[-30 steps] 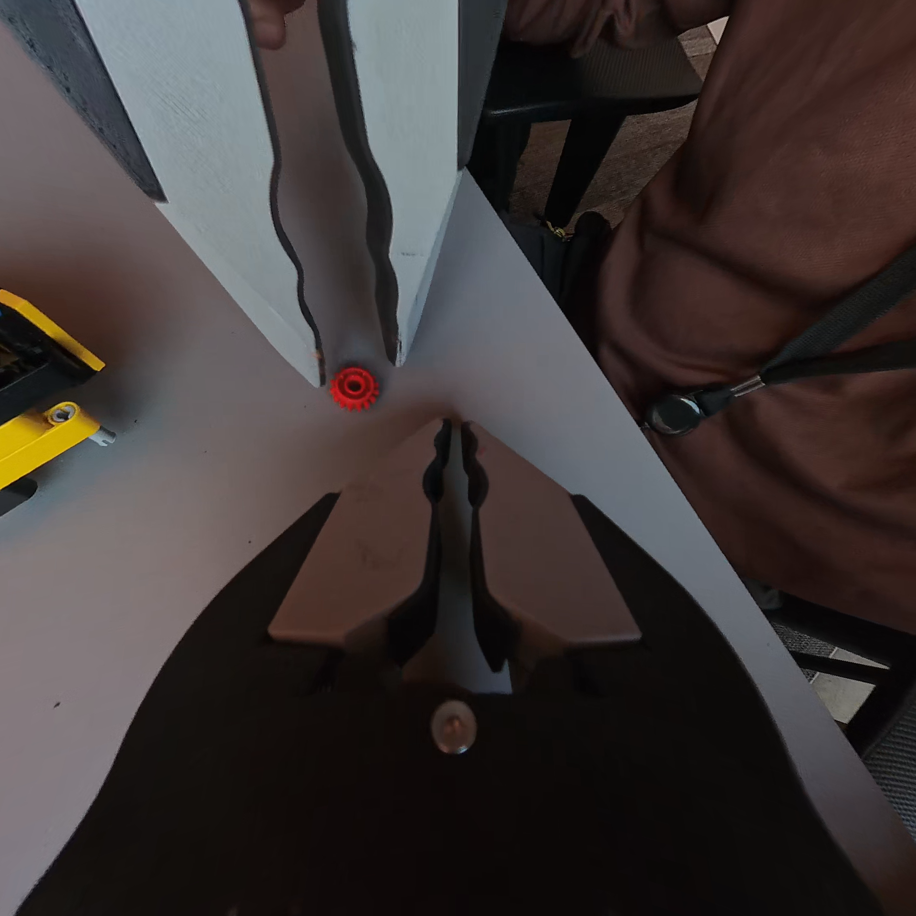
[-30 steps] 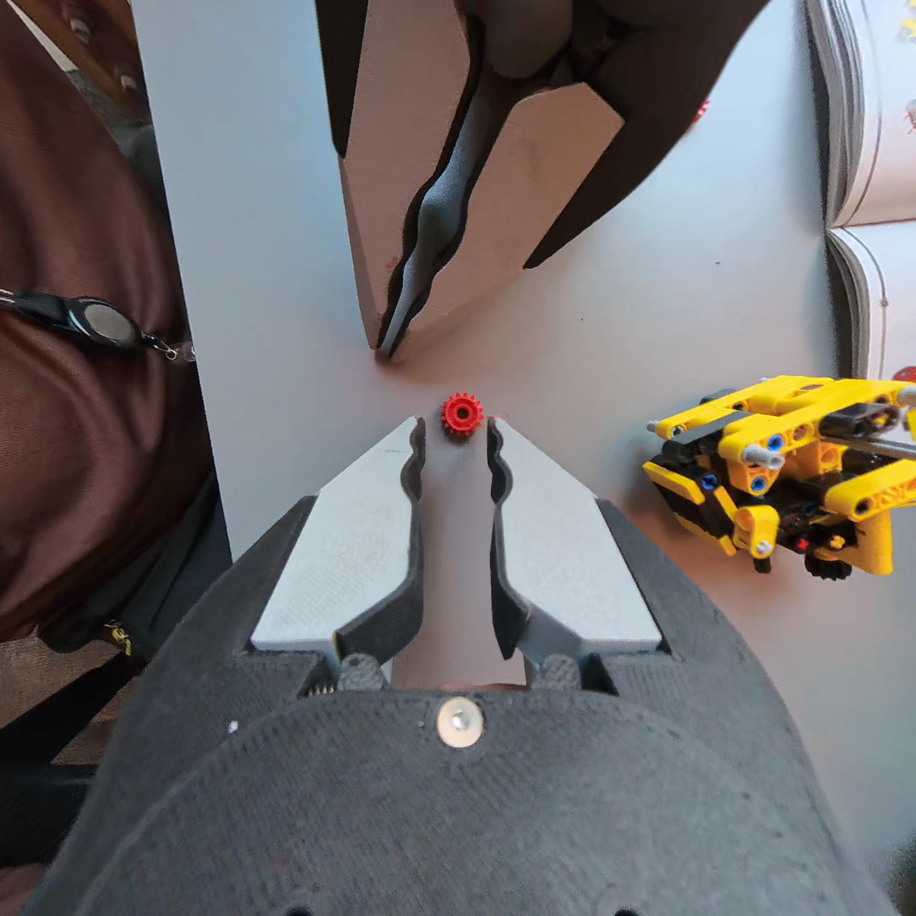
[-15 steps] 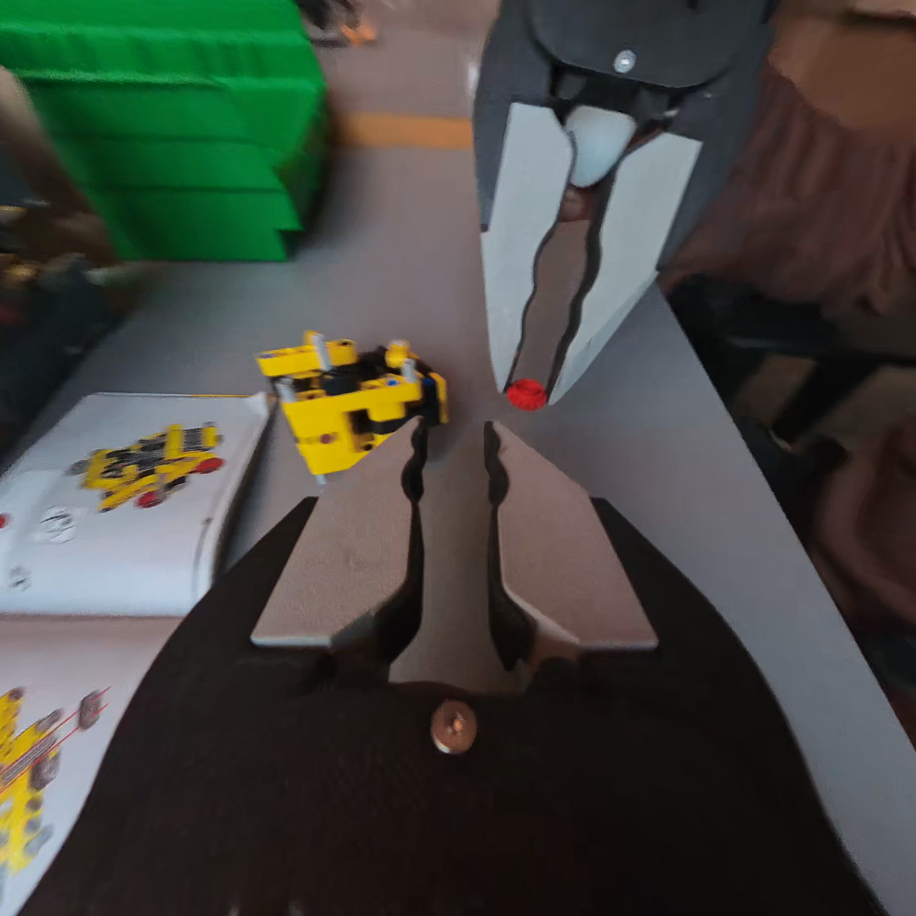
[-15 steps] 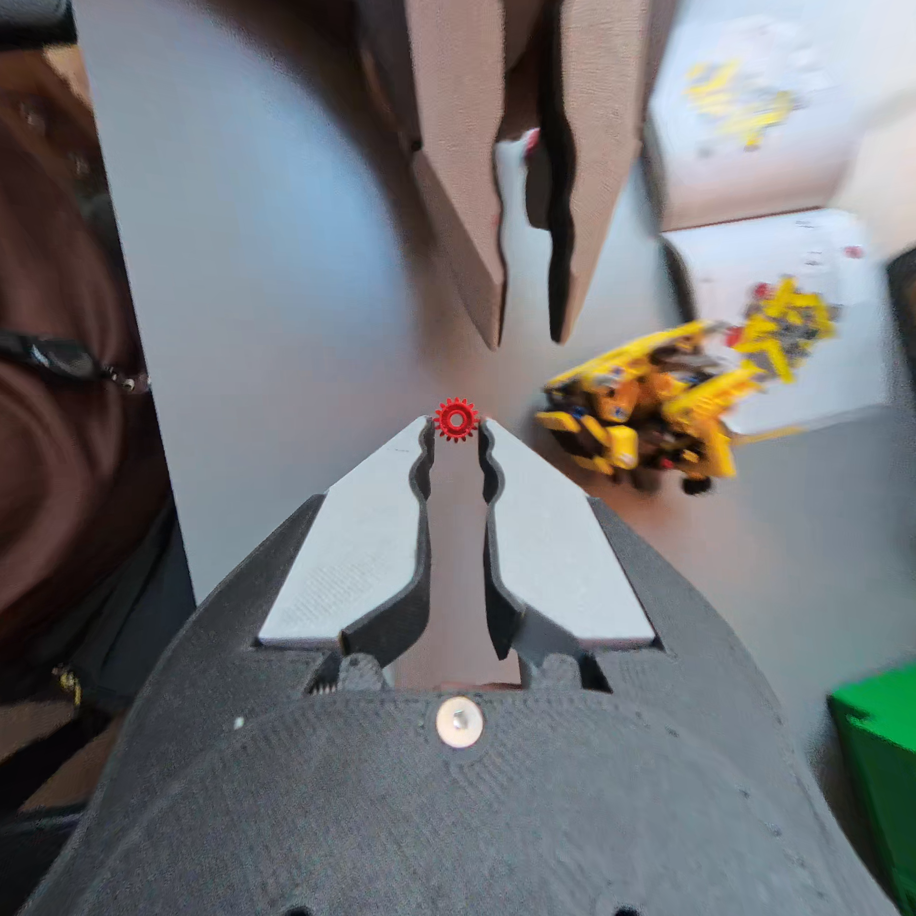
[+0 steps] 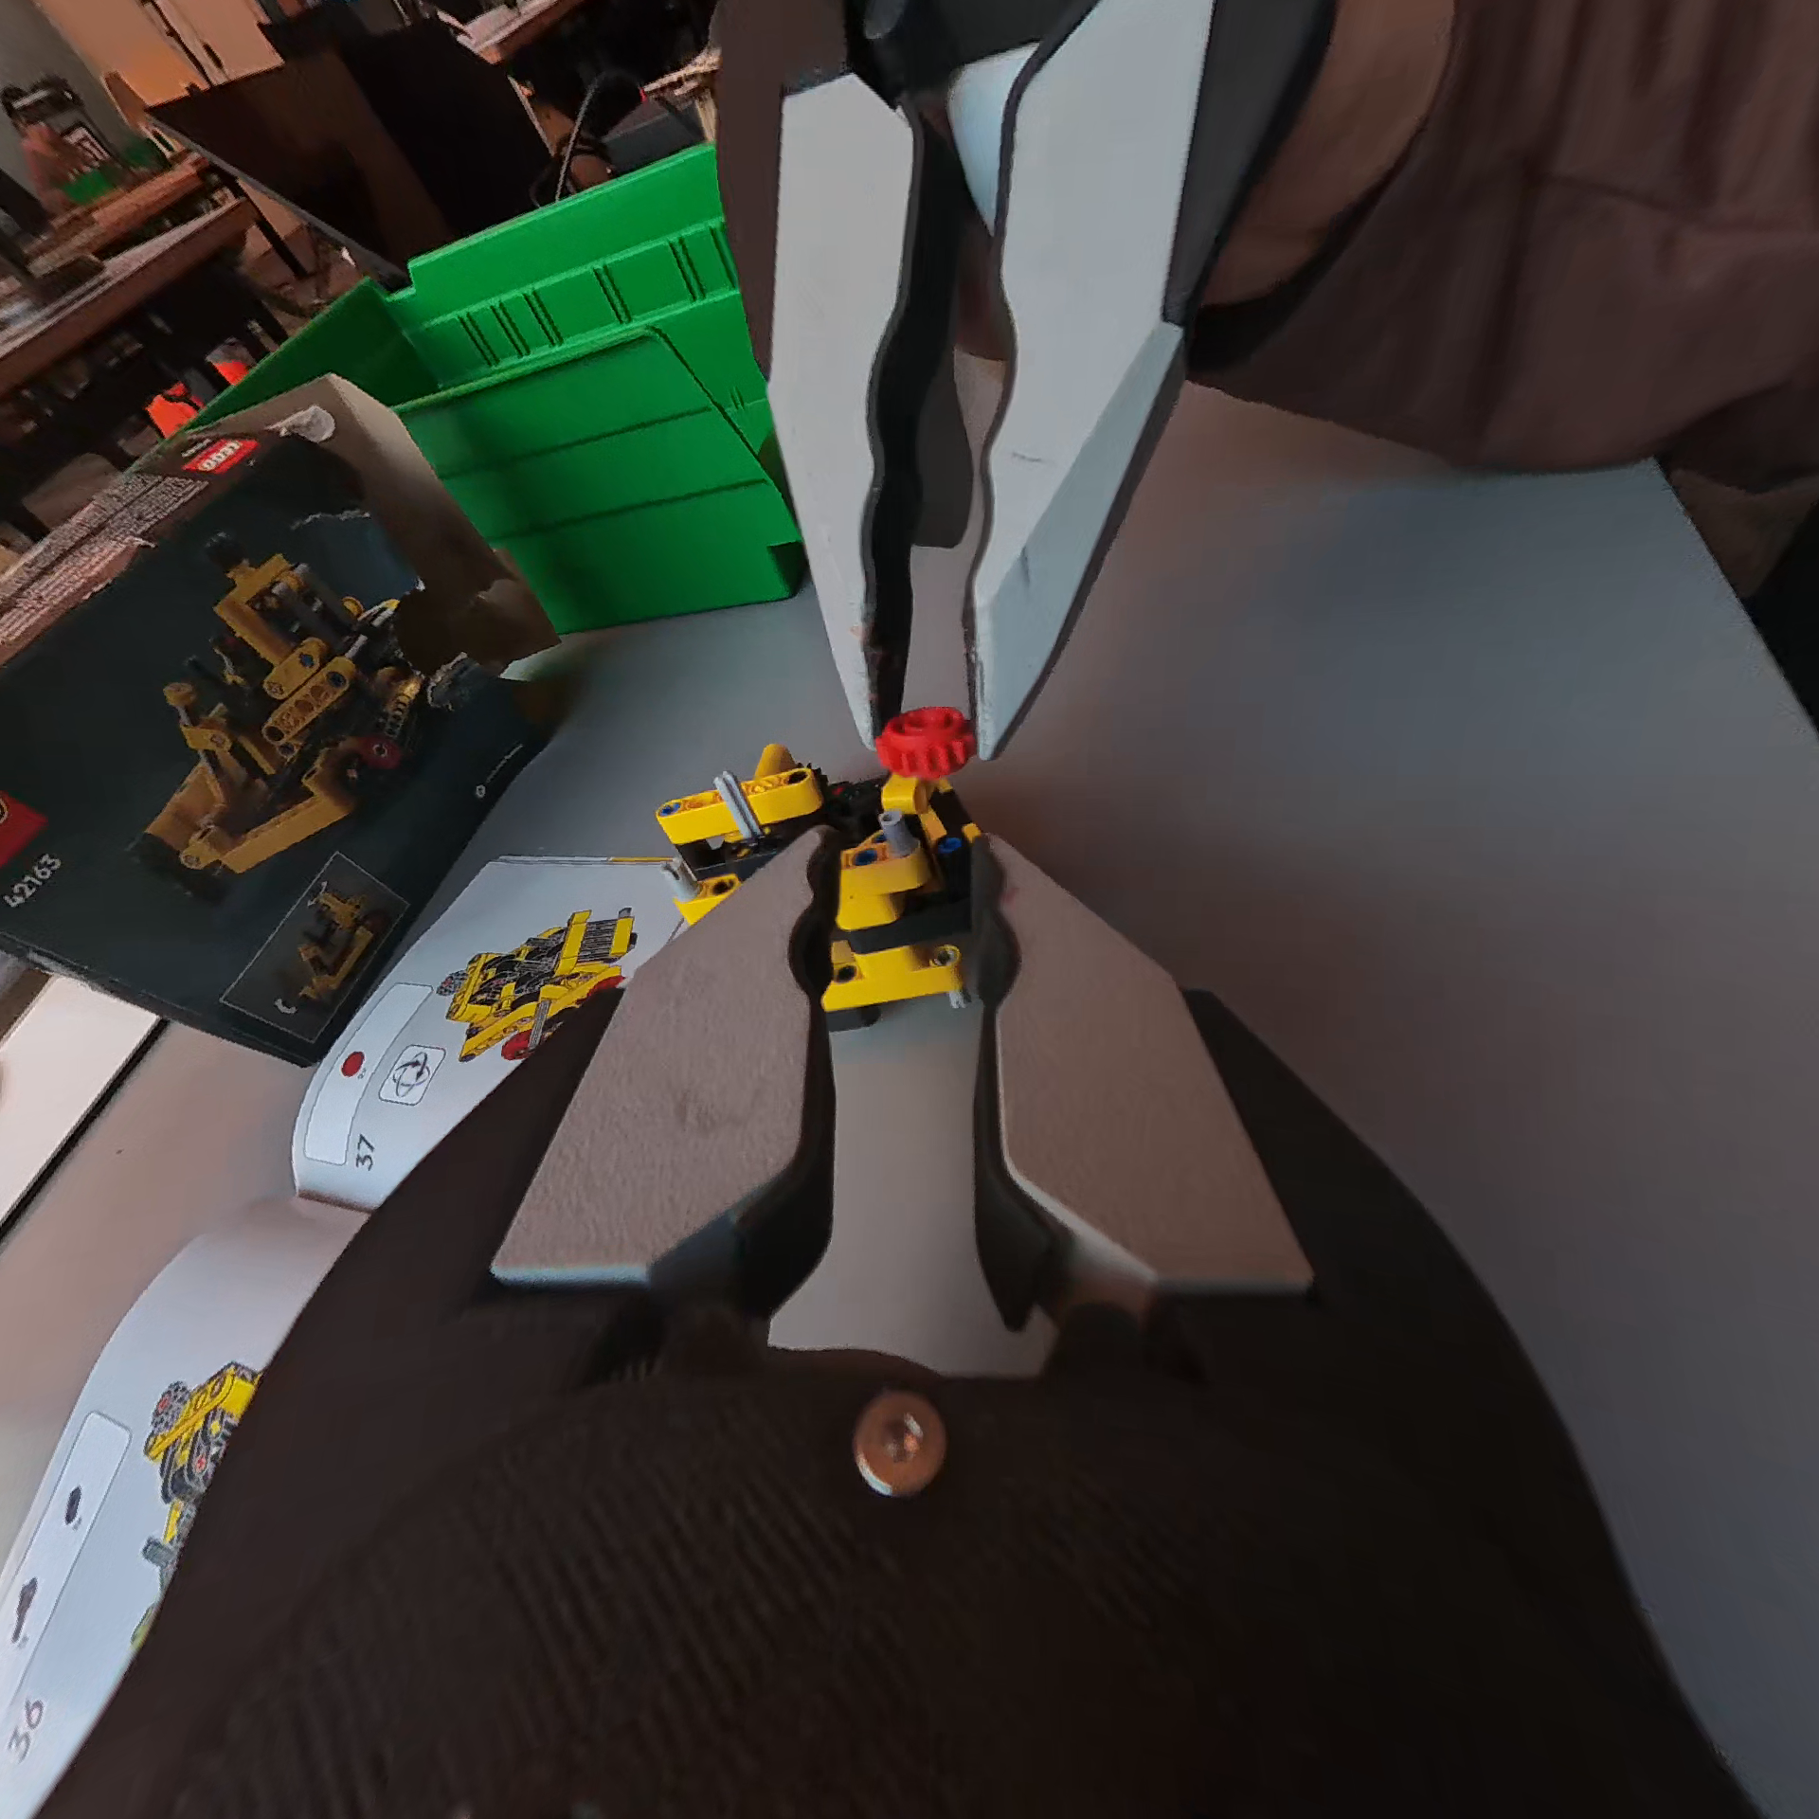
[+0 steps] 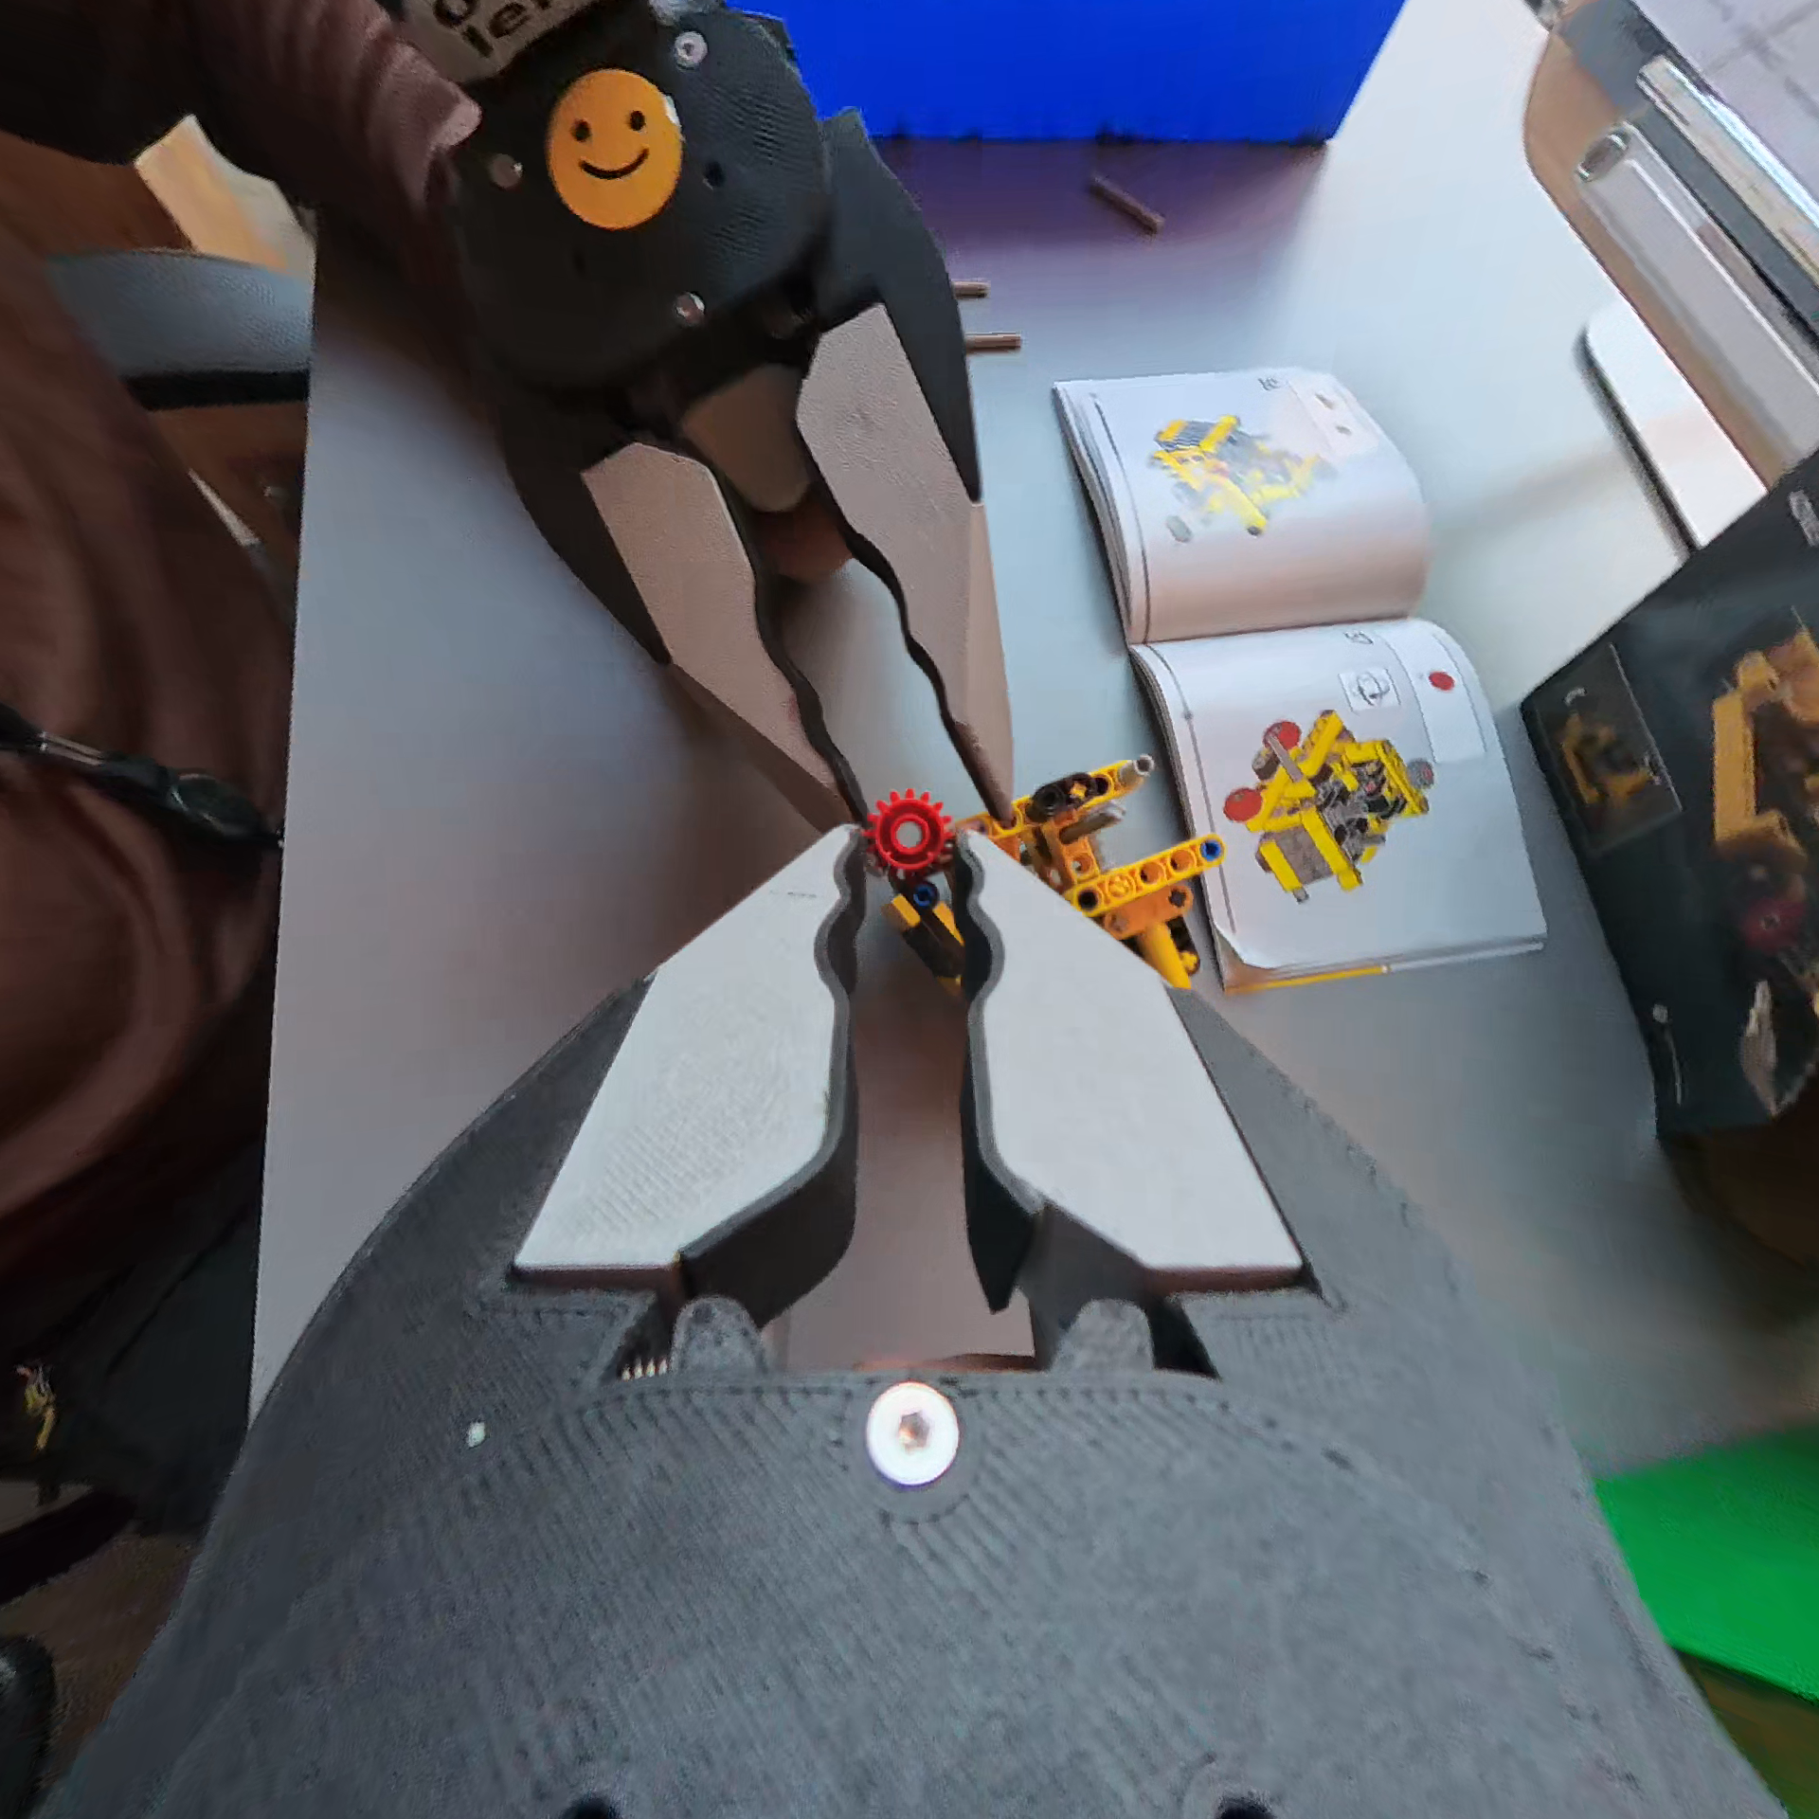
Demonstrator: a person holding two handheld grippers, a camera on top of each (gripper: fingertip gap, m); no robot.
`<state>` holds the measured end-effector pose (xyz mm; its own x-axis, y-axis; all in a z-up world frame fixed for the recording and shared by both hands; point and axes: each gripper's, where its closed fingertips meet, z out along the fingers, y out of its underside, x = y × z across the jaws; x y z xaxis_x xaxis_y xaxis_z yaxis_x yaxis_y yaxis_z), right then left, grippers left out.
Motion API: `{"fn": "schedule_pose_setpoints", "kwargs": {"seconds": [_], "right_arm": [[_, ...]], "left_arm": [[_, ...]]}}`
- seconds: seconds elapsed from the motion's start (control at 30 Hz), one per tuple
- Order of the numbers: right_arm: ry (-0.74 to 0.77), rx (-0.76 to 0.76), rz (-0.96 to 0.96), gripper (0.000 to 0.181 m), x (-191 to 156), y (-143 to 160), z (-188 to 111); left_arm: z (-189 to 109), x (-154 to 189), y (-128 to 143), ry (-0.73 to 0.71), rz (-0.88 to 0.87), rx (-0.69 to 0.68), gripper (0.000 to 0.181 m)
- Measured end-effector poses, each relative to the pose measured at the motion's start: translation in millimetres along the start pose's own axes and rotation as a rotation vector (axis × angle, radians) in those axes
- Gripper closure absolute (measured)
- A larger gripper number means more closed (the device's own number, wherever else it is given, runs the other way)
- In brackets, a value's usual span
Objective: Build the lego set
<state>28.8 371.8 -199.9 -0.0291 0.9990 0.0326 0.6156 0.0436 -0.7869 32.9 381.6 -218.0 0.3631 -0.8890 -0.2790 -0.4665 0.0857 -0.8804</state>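
Red gear (image 6: 908,835) pinched at right tool (image 6: 906,845) tips, above yellow model (image 5: 891,901)

We see green bins (image 5: 591,443) at the tabletop's (image 5: 1378,787) far side and a blue bin (image 6: 1073,69).

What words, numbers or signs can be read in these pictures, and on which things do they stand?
Writing is located here, but not quoted.
Dark set box: a logo and a number, readable.
Open instruction booklet: page numbers and small symbols, readable.
Left gripper: an orange round sticker with a drawn sign and no words; a white label cut off by the picture's edge.
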Motion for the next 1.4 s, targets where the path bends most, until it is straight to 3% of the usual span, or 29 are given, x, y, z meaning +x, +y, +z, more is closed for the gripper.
{"fn": "schedule_pose_setpoints", "kwargs": {"seconds": [0.03,0.27,0.8,0.93,1.07,1.3,1.4], "right_arm": [[0.001,-0.014,-0.018,0.168,1.5,0.2,1.4],[-0.026,-0.061,-0.051,0.167,10.7,7.9,11.1],[-0.011,-0.092,-0.148,0.168,18.1,-0.8,10.6],[0.065,-0.126,-0.183,0.168,22.3,-1.0,15.8],[0.087,-0.156,-0.210,0.167,24.3,-3.3,20.3],[0.173,-0.121,-0.173,0.168,42.7,-1.3,9.5],[0.185,-0.090,-0.143,0.168,47.2,-1.0,3.7]], "left_arm": [[0.9,-1.3,0.1,-0.003,-0.010,-0.002,0.159],[1.2,-3.1,0.7,0.006,-0.035,-0.002,0.175],[-14.6,-17.0,15.8,0.031,-0.085,-0.030,0.145],[-14.4,-25.7,22.8,0.032,-0.121,-0.059,0.157],[-6.0,-29.3,32.0,0.057,-0.186,-0.126,0.155],[-5.4,-51.5,19.5,0.071,-0.235,-0.012,0.162],[1.1,-51.9,17.9,0.161,-0.293,-0.008,0.163]]}}
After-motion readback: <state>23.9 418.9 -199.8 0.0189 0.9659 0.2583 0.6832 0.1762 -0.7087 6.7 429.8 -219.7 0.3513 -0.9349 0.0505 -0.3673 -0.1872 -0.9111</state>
